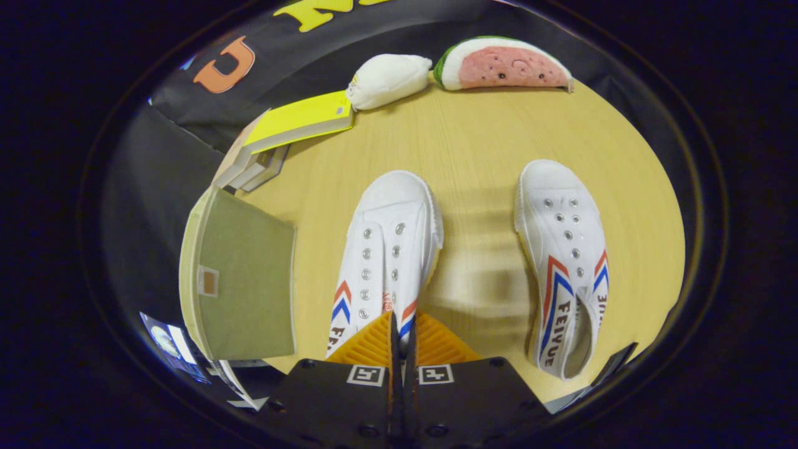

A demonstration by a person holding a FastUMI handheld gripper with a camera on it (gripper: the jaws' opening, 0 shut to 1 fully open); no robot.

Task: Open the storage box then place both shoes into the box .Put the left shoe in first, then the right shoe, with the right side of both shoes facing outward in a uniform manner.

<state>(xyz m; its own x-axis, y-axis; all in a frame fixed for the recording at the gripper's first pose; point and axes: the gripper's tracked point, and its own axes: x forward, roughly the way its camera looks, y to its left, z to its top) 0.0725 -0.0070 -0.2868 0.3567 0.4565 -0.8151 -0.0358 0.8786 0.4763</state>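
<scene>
Apparently pinched on the heel of the left shoe [389,249], fingers [374,343] nearly together, ready to carry toward the storage box [243,280] left.

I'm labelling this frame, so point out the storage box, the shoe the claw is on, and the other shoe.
storage box [249,280]: gripper view, on its green lid.
gripped shoe [389,240]: gripper view, on its eyelet panel, ahead of the claw [399,330].
other shoe [564,240]: gripper view, on its eyelet panel.
</scene>
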